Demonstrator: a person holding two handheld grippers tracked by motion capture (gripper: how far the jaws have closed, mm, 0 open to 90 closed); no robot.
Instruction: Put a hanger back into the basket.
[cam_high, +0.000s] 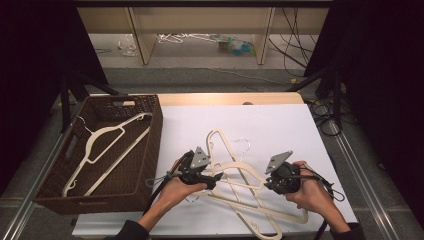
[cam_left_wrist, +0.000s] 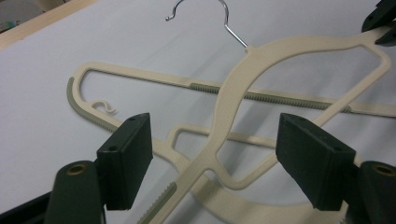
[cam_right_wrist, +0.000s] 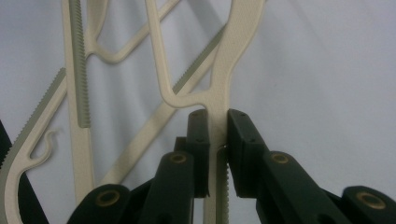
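Observation:
Cream plastic hangers (cam_high: 240, 185) lie crossed over each other on the white tabletop. One has a metal hook (cam_left_wrist: 201, 9), and its shoulder (cam_left_wrist: 233, 93) runs between the wide-apart jaws of my left gripper (cam_left_wrist: 215, 154); the pads do not touch it. My right gripper (cam_right_wrist: 217, 126) is shut on the end of a cream hanger arm (cam_right_wrist: 224, 70) near its ribbed strip. In the high view the left gripper (cam_high: 217, 179) sits at the left of the pile and the right gripper (cam_high: 270, 186) at its right.
A brown wicker basket (cam_high: 155, 130) stands at the table's left with one cream hanger (cam_high: 107, 145) inside. The white sheet (cam_high: 280, 130) stretches behind the pile. Cables trail on the floor at the right.

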